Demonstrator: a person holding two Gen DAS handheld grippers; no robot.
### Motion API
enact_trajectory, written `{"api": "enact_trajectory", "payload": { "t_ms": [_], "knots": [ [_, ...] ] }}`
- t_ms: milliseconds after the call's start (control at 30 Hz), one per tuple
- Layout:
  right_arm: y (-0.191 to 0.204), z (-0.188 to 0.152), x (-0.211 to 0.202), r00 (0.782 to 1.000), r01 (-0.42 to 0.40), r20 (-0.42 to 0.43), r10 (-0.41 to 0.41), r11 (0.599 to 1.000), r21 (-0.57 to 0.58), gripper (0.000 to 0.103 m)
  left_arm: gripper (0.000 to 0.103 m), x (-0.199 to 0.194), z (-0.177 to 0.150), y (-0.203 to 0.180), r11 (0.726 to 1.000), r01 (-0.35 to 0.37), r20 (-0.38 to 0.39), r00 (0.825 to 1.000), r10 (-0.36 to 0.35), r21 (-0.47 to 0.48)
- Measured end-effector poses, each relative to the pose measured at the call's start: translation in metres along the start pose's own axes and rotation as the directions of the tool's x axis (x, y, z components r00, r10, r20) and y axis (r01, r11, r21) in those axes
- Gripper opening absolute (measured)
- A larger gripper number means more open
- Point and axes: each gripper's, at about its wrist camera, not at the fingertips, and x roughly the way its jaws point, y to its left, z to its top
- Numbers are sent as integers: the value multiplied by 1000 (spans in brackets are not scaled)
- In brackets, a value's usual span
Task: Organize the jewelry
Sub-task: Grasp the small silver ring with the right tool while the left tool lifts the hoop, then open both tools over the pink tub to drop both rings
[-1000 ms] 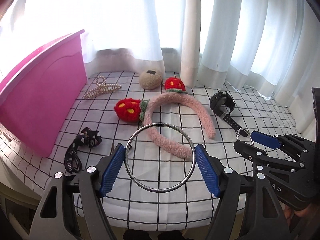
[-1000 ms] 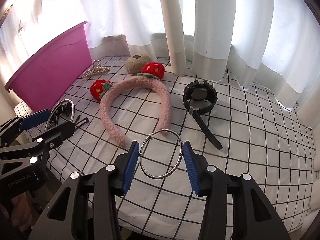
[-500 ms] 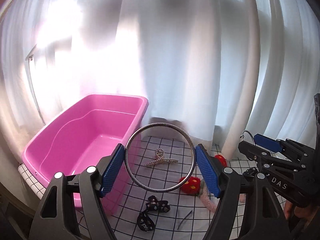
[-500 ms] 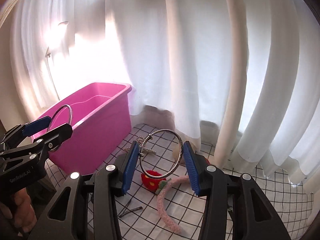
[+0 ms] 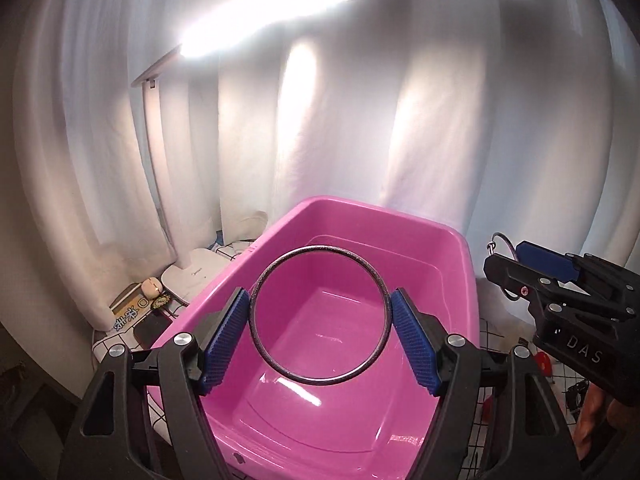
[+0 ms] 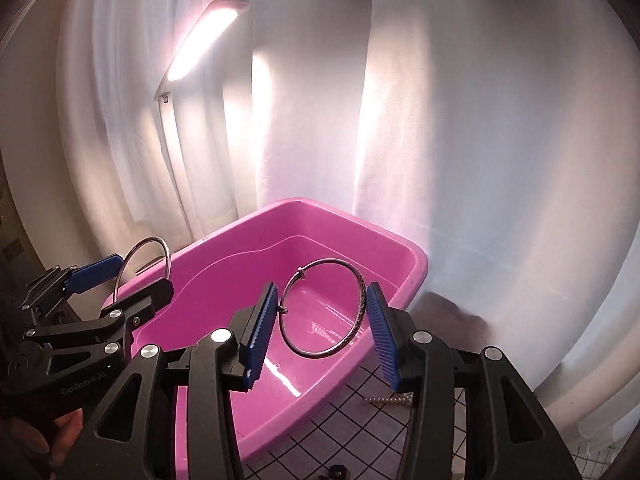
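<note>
My left gripper is shut on a plain metal bangle, held upright above the empty pink tub. My right gripper is shut on a smaller metal bangle with a clasp, also held over the pink tub near its right end. The right gripper shows at the right of the left wrist view, and the left gripper with its bangle shows at the left of the right wrist view.
White curtains hang behind the tub. A lit white desk lamp stands left of the tub beside small items. The checked tablecloth with a pearl hair clip lies right of the tub.
Both grippers have risen from the table and swung left with their bangles, from over the headband and watch to above the pink tub. Both grips are unchanged.
</note>
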Motion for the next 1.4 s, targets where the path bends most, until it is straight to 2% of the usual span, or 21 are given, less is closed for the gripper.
{"api": "enact_trajectory", "payload": {
  "t_ms": [100, 233, 467, 733, 767, 800, 833, 900, 1400],
  "knots": [
    [14, 6, 32, 998, -25, -63, 24, 1000, -17, 44, 70, 17, -2, 15, 999, -24, -59, 998, 23, -21],
    [21, 3, 69, 986, -33, -167, 31, 999, -6, 44, 70, 34, -9, 24, 999, -22, -126, 992, 17, -37],
    [18, -7, 99, 962, -5, -272, 9, 1000, 14, 44, 70, 61, -16, 32, 998, -47, -217, 975, 38, -37],
    [10, -12, 114, 950, 26, -312, -19, 999, 20, 45, 72, 77, -22, 34, 998, -47, -282, 959, 37, -30],
    [10, -13, 115, 948, 28, -317, -20, 999, 21, 45, 73, 77, -23, 34, 998, -45, -284, 958, 34, -31],
    [10, -13, 115, 948, 33, -318, -25, 999, 21, 45, 83, 77, -23, 35, 998, -47, -286, 958, 36, -32],
    [9, -13, 115, 947, 39, -319, -30, 999, 21, 47, 87, 76, -22, 35, 998, -49, -283, 958, 37, -36],
    [9, -12, 116, 949, 45, -313, -37, 999, 19, 58, 89, 74, -21, 35, 998, -47, -276, 961, 35, -37],
    [6, -12, 110, 953, 52, -301, -41, 998, 27, 59, 90, 72, -21, 36, 997, -65, -271, 961, 53, -35]
  ]
}}
